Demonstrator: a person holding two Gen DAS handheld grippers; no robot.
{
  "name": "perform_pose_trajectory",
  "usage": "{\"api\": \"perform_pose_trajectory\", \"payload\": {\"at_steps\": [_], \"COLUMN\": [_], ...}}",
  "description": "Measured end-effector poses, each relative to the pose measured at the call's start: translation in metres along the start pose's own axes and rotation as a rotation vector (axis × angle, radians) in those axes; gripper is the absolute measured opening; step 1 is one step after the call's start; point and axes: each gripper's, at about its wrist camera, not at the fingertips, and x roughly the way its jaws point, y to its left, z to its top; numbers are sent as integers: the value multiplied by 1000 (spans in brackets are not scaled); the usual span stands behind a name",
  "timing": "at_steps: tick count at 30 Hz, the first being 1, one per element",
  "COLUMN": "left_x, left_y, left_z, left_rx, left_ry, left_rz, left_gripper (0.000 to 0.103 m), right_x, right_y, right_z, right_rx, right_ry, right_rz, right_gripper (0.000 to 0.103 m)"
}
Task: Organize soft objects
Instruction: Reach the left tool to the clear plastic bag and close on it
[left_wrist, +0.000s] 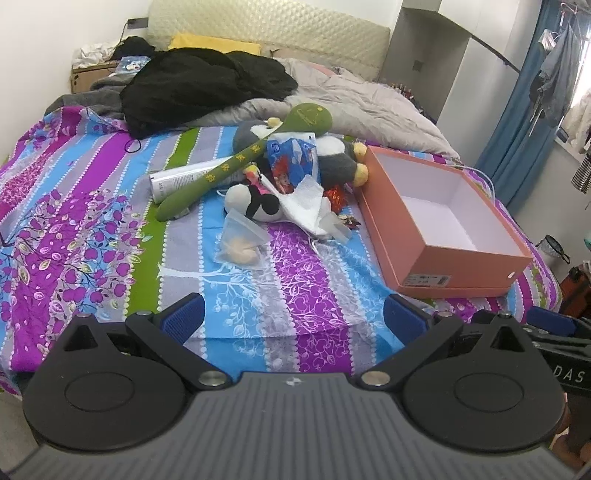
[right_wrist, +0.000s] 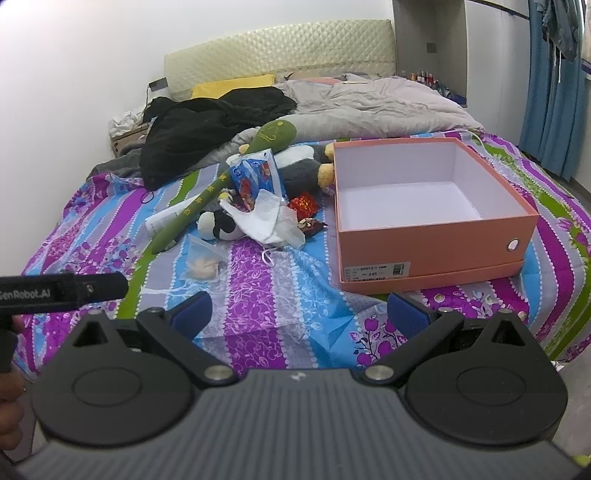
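**Operator:** On the bed (left_wrist: 92, 229), near its foot edge, the left gripper (left_wrist: 293, 314) and the right gripper (right_wrist: 300, 310) are hovering with jaws spread wide; neither is holding anything.

**Technician:** Where are the soft objects lying?

**Operator:** They are sitting in one pile at mid-bed, just left of the empty orange box (right_wrist: 428, 236). A grey plush toy (left_wrist: 332, 162) is lying at the back, a long green plush (left_wrist: 240, 162) is leaning across it, and a small black-and-white plush (left_wrist: 251, 203) is lying in front, beside white crumpled paper (left_wrist: 306, 199). A clear pouch (left_wrist: 240, 242) is lying nearest the grippers, apart from the pile.

**Technician:** Which step is running?

**Operator:** Judging by the empty box, sorting is only starting. The next move is probably calling for one gripper to advance to a plush and close on it.
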Motion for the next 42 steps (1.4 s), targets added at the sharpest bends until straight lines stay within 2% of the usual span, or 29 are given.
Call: {"api": "perform_pose_trajectory", "payload": {"at_steps": [12,16,20,23,27,35,42], "left_x": [52,71,92,109,129,160,195], "left_y": [14,24,35,42,54,66,76], "left_z": [7,13,18,21,26,41,47], "left_rx": [17,23,20,27,21,10,-11], "left_ry": [43,51,72,89,91,65,81], "left_rz": [-10,-8,-15,-4,-2,-20,-15], "left_gripper": [103,103,103,103,103,103,101], "right_x": [38,56,74,90,112,153,198], "right_y": [3,7,14,19,25,37,41], "right_z": [3,5,6,6,5,9,19], "right_rx": [4,-4,-40,-50,-66,-97,-132], "right_ry": [23,46,50,68,99,111,117], "right_rz": [-4,39,38,58,108,160,126], "right_gripper": [103,103,103,96,73,74,74]}}
